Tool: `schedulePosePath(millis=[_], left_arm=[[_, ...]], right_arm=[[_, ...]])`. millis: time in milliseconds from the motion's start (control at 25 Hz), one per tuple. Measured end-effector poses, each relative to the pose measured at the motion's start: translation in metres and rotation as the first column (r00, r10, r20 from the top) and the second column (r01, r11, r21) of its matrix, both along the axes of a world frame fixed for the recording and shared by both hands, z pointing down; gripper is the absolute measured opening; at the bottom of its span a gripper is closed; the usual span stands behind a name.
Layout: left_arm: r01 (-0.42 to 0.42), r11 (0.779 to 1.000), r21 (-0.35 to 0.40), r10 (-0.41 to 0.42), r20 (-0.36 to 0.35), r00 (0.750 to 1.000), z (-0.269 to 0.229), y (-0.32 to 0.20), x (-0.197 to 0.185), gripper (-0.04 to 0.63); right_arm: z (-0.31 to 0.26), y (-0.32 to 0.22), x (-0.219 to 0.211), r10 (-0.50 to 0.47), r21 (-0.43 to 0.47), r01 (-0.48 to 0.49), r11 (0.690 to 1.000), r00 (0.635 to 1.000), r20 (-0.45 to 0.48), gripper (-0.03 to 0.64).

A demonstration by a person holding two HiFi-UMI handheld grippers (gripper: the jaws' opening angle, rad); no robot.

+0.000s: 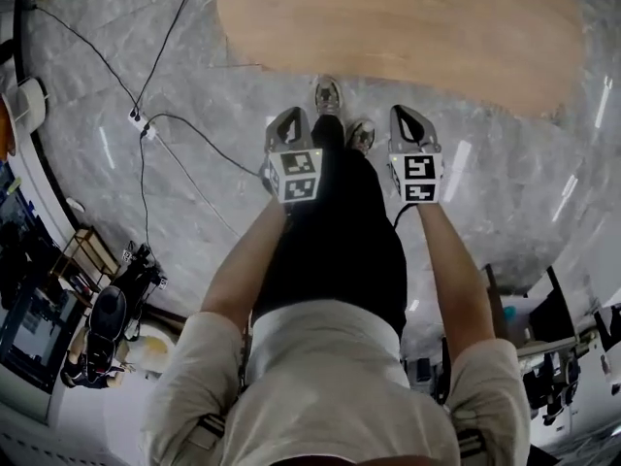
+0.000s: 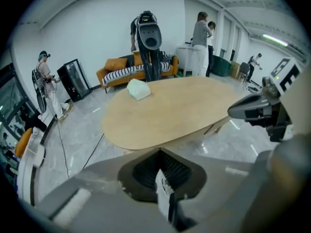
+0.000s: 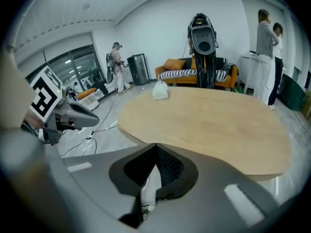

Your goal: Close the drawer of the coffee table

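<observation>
The left hand-held gripper (image 1: 288, 122) and right hand-held gripper (image 1: 411, 119) are both pressed together, empty, over the floor (image 1: 194, 85). The tabletop (image 1: 408, 27) lies straight ahead, its long axis across us, its near edge equally close to both. We see the drawer in no view.

- I see the coffee table (image 1: 408, 27) just ahead: a light wooden top, a rounded oval, level, standing on the grey marble floor (image 1: 194, 95).
- I cannot make out its drawer in any view.
</observation>
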State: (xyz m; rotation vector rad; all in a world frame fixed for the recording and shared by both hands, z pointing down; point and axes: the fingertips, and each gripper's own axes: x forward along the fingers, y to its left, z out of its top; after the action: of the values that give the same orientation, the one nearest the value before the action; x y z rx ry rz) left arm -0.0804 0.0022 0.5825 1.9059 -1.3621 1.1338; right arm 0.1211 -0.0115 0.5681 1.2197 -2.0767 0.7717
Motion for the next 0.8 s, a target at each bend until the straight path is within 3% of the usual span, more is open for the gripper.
schedulePosePath(millis=[280,520,640,800], left_arm=[[-0.067,0.996,0.059,0.071,-0.058,0.996,-0.075,0.024,0.04,0.021],[-0.135,0.982,0.134,0.151,-0.111,0.982,-0.141,0.037,0.074,0.02],[-0.185,0.961,0.204,0.214,-0.131,0.968,-0.177,0.033,0.093,0.021],[-0.258,0.909,0.326,0.316,-0.138,0.939,-0.239,0.019,0.115,0.021]], right_arm=[[-0.086,0.025,-0.007,-0.1,0.138,0.099,0.985,0.995,-0.005,0.008],[-0.154,0.043,0.003,-0.064,0.215,0.06,0.975,0.998,0.008,0.008],[-0.184,0.052,0.016,-0.045,0.269,0.041,0.962,0.999,0.009,0.008],[-0.245,0.048,0.035,-0.002,0.384,-0.002,0.924,1.0,0.01,0.008]])
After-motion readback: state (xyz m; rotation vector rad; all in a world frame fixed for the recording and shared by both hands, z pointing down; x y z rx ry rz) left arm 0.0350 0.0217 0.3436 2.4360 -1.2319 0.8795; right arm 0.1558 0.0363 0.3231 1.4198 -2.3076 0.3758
